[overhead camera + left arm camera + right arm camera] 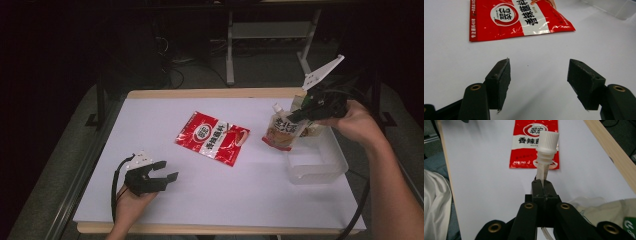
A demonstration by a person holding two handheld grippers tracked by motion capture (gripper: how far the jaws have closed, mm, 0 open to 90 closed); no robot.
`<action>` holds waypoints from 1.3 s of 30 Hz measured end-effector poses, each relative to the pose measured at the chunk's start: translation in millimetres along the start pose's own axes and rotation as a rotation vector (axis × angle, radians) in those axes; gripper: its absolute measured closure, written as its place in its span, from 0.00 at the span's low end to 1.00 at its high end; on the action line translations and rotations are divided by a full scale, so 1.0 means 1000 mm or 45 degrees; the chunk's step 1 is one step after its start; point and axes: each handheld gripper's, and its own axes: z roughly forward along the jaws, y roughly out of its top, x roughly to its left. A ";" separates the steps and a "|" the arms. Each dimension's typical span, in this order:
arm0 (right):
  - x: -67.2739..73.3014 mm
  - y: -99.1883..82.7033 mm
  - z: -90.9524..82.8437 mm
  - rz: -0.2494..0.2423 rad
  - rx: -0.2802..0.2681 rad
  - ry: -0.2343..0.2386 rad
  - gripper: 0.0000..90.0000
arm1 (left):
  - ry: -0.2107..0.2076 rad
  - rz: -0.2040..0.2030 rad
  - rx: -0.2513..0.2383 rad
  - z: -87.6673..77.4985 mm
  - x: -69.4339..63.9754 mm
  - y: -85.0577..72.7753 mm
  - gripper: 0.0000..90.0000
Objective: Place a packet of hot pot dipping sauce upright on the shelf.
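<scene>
A red seasoning packet point(212, 138) lies flat in the middle of the white table; it also lies ahead of the open jaws in the left gripper view point(519, 17). My left gripper point(165, 170) rests near the front left, open, with nothing between its pads point(539, 75). At the right, my right gripper point(300, 114) is shut on the top seam of a spouted pouch point(285, 131), just below its white screw cap point(547, 141). The pouch hangs tilted beside the bin's left rim. The red packet point(535, 143) lies beyond the cap.
A clear plastic bin point(316, 160) stands at the table's right side, under my right hand. A pale bag with a green label point(614, 212) lies by the bin. The table's wooden far edge point(210, 93) runs behind; a dark floor and desk legs lie beyond.
</scene>
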 end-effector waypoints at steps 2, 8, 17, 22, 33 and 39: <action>-0.004 -0.002 -0.002 0.014 0.010 -0.009 1.00 | 0.005 0.000 0.000 -0.001 0.002 0.000 0.38; -0.014 -0.015 -0.008 0.056 0.000 -0.020 1.00 | 0.013 -0.011 0.001 -0.001 0.006 -0.003 0.37; -0.019 -0.033 -0.018 0.101 0.001 -0.043 1.00 | 0.009 -0.011 -0.002 0.001 0.005 -0.003 0.36; -0.016 -0.040 -0.022 0.112 0.002 -0.048 1.00 | 0.005 -0.013 0.005 0.002 0.004 -0.003 0.35; 0.003 -0.053 -0.036 0.085 0.013 -0.047 1.00 | 0.012 -0.020 0.006 0.001 0.004 -0.005 0.34; 0.015 -0.063 -0.049 0.086 0.000 -0.045 1.00 | 0.012 -0.019 0.020 0.001 0.003 -0.006 0.33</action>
